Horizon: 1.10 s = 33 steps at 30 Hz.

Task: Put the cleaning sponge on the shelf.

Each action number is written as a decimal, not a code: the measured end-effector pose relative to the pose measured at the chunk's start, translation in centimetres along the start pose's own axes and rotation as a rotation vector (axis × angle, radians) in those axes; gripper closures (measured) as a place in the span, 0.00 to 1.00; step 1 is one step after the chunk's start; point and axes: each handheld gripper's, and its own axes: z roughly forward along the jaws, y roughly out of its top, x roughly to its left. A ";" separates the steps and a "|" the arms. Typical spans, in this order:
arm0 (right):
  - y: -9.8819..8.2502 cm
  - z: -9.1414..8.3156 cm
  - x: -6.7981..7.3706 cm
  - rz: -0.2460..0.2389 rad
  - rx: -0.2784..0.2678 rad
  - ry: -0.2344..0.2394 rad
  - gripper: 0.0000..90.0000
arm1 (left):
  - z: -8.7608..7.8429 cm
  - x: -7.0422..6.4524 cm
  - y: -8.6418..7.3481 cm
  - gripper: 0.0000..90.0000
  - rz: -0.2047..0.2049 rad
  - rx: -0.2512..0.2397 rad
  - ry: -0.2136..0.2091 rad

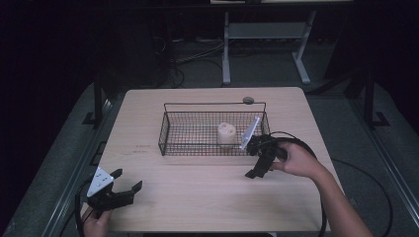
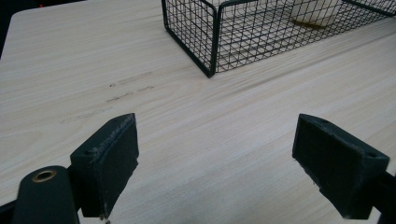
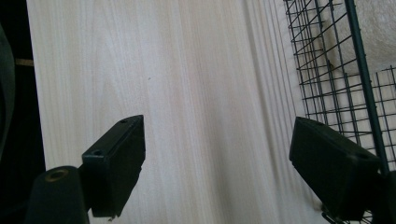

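Observation:
A black wire basket (image 1: 170, 129) stands at the middle of the light wooden table (image 1: 197, 197). Inside it, toward the right, sits a cream cylindrical object (image 1: 226, 133). My left gripper (image 1: 128, 178) rests open near the table's front left corner, well short of the basket (image 2: 210, 42); its jaws (image 2: 215, 135) have only bare wood between them, and the cream object (image 2: 313, 14) lies far ahead. My right gripper (image 1: 252, 158) is open just outside the basket's front right corner. Its view (image 3: 217, 140) looks down on the tabletop, with the basket mesh (image 3: 327, 60) and cream object (image 3: 378, 28) at the right.
A small dark round disc (image 1: 248, 100) lies by the basket's far rim. Beyond the table are a white desk frame (image 1: 226, 49) and cables on the dark floor. A black cable (image 1: 301, 143) loops around my right hand.

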 end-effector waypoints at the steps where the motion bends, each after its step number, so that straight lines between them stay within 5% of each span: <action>1: -0.2 0.0 0.0 0.002 -0.004 0.003 0.20 | 0.0 0.0 0.0 0.15 -0.002 0.000 0.000; 33: -5.1 0.8 2.0 0.059 -0.038 -0.005 0.20 | 0.2 -0.2 -0.1 0.15 0.002 0.009 -0.005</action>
